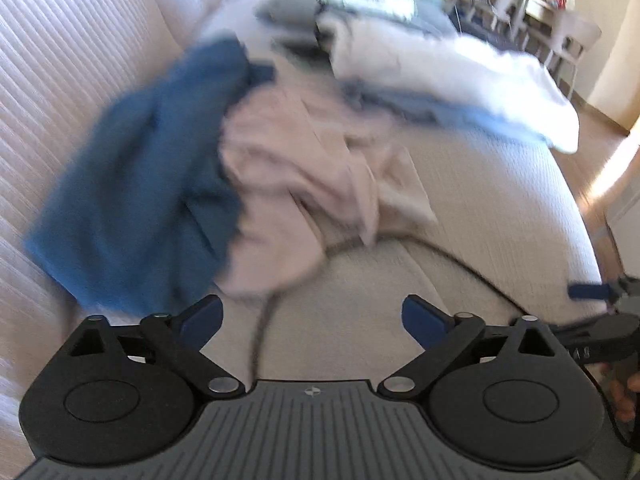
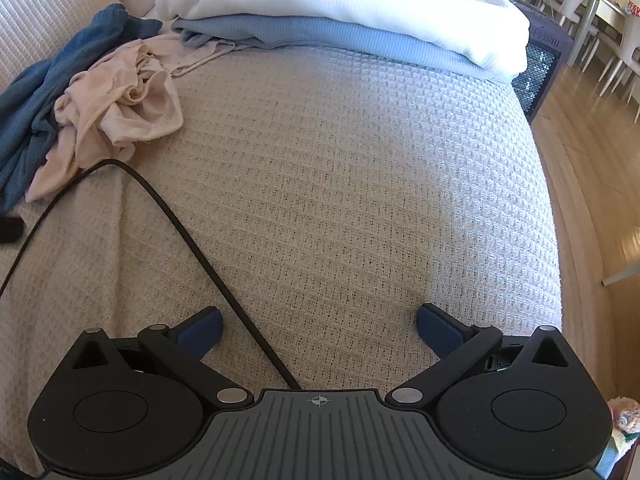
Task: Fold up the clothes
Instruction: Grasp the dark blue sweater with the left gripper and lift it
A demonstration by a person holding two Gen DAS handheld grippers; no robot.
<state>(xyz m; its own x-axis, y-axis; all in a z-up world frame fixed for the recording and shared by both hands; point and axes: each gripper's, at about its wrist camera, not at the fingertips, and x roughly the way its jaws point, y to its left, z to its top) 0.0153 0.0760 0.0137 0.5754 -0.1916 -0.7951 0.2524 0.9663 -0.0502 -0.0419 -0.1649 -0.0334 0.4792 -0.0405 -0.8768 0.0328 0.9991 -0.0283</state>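
Left gripper (image 1: 312, 316): jaws spread wide, nothing between them, held above the bed cover (image 1: 460, 216) and aimed at the loose clothes. Right gripper (image 2: 320, 330): likewise spread and empty, over a bare stretch of the same waffle-weave cover, with a black cable (image 2: 192, 236) running across the cloth and under the left finger's side.

Just ahead of the left gripper, a crumpled beige garment (image 1: 296, 160), bunched and twisted, one flap spilling toward the bare cover. Touching it on the far side, a dark blue garment (image 1: 132, 184), also rumpled, lying against the ribbed headboard cushion (image 1: 60, 80). Much blur in the left view (fine folds not readable there; the right view shows the same two pieces sharply).

Farther out, a neat stack near the bed's edge: white folded garment (image 2: 360, 4) on top of a light blue folded garment (image 2: 328, 40).

Judged stage: between pieces, two lying folded, two lying loose. Likely next in hand, the beige one, being nearest. Called for: a pinch on a single edge or corner rather than the whole bunch, a lift clear of the blue piece, then a spread flat on the open cover, with the cable kept out from under.
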